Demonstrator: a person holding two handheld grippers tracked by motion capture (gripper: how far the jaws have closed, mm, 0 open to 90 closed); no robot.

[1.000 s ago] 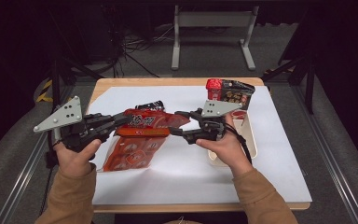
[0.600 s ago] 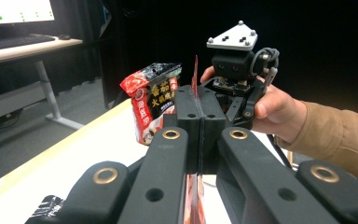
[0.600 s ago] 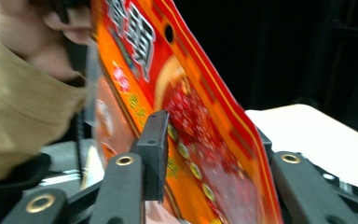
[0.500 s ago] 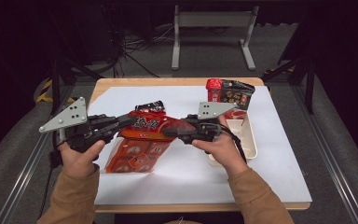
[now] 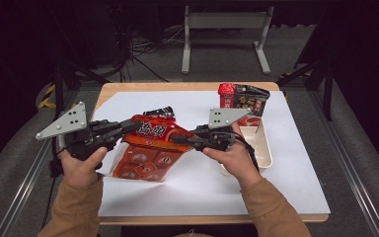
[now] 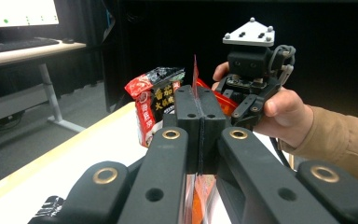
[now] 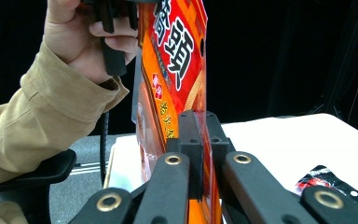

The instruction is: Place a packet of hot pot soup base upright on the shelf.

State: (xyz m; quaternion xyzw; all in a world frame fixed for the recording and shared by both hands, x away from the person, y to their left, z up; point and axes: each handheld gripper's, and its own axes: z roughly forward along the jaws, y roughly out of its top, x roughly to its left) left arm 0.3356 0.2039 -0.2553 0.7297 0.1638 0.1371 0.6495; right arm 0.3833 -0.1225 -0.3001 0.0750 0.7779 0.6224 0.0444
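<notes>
Here: left tool (image 5: 132,125) clamps red snack bag (image 5: 150,143); right tool (image 5: 177,138) clamps opposite edge

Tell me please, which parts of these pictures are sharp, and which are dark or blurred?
High view: white table sheet bright, the surroundings nearly black. Left claw view: its claw sharp, the monitor behind overexposed. Right claw view: red snack bag sharp and well lit, black background.

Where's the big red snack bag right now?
In the high view the red snack bag hangs left of centre above the white sheet, pinched at its top edge between the left gripper and right gripper.
</notes>
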